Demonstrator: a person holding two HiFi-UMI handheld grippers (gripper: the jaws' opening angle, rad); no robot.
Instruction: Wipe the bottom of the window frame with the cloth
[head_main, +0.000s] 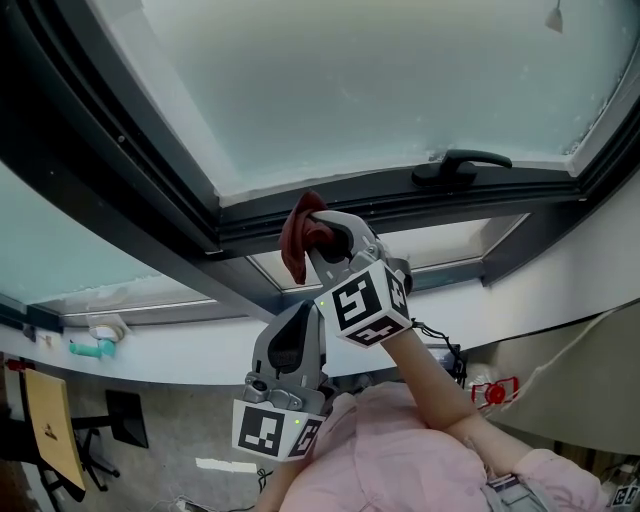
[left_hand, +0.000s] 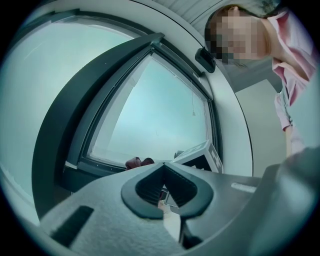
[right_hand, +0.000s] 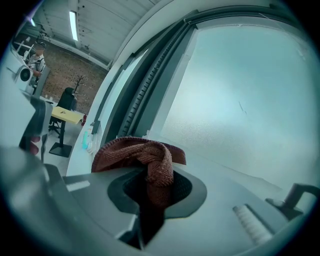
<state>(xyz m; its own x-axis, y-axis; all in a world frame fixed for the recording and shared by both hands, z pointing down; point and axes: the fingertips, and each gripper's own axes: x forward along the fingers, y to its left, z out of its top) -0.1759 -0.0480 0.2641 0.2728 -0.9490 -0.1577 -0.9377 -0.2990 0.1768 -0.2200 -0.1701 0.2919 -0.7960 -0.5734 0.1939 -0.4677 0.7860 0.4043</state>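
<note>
Right gripper view: right gripper (right_hand: 157, 187) pinches a rust-brown woven cloth (right_hand: 140, 152) up near the dark grey window frame (right_hand: 145, 90), likely for wiping; left gripper (left_hand: 162, 172) closed, empty.

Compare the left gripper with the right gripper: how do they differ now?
The right gripper grips the red-brown cloth in its fingers; the left gripper has its fingers shut on nothing. The right gripper is up near the window frame, while the left gripper sits lower. Both have their fingers closed.
</note>
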